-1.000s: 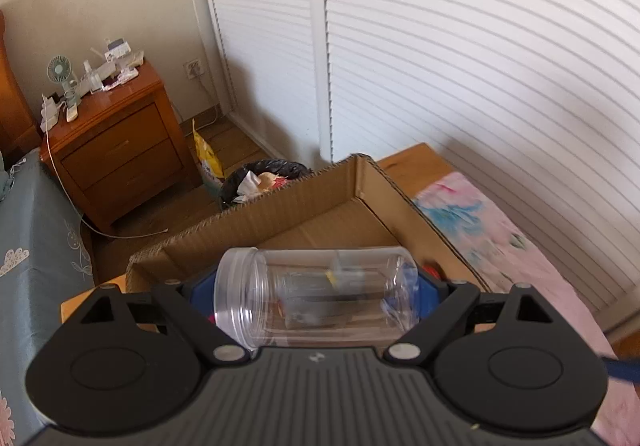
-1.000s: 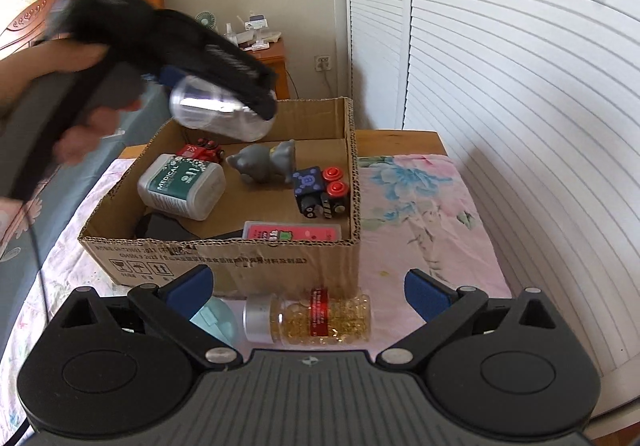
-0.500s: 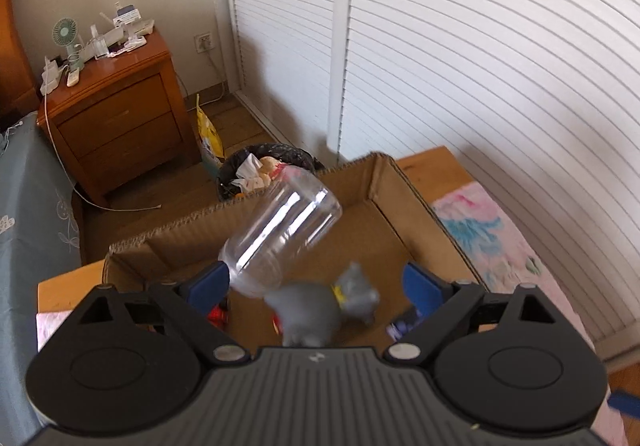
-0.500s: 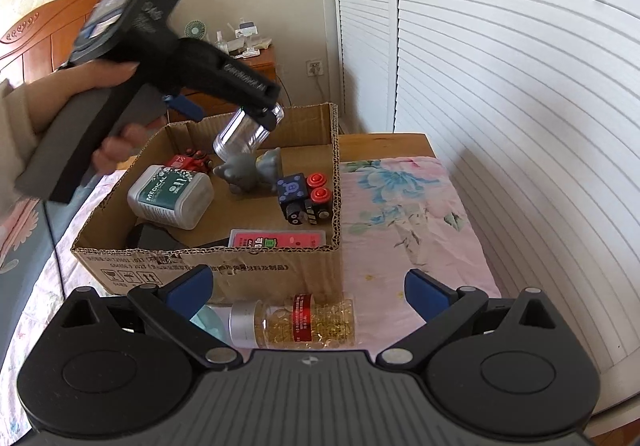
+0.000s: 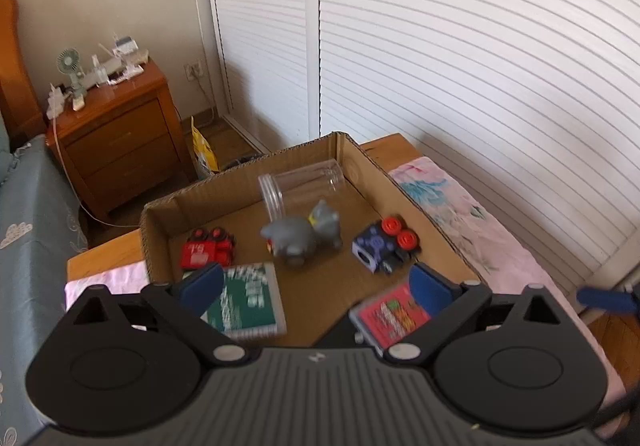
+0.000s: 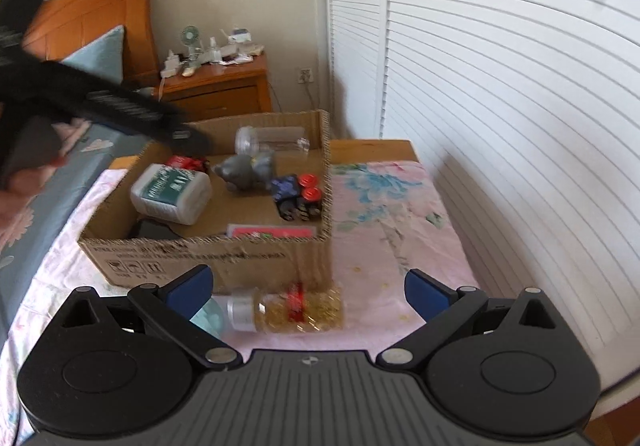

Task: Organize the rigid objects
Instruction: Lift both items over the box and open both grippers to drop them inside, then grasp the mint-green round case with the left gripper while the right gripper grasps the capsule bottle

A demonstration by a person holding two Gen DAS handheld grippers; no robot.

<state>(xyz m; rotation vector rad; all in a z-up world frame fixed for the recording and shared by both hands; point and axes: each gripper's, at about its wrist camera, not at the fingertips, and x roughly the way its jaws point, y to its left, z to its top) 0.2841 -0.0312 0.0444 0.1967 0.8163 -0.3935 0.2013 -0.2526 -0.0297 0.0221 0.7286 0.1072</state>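
A cardboard box (image 5: 240, 176) sits on the pink cloth. A clear empty jar (image 5: 300, 186) lies on its side against the far wall, behind a grey toy animal (image 5: 298, 236). My left gripper (image 5: 316, 286) hovers over the box's near part; its jaws are opening with nothing between them. In the right wrist view the box (image 6: 200, 252) is ahead and the jar (image 6: 276, 138) is at its back. A bottle of yellow capsules (image 6: 298, 310) lies on the cloth between the wide-apart fingers of my right gripper (image 6: 308, 288), untouched.
The box also holds a red toy (image 5: 208, 248), a blue toy with red wheels (image 5: 386, 246), a green-labelled white bottle (image 6: 170, 192) and a red pack (image 6: 270, 232). A teal object (image 6: 208, 320) lies by the capsule bottle. White louvred doors stand right, a wooden nightstand (image 5: 116, 134) behind.
The left gripper let go of the clear jar, which dropped into the box and rolled to the far wall. That gripper then opened wider and drew back. The right gripper stayed put.
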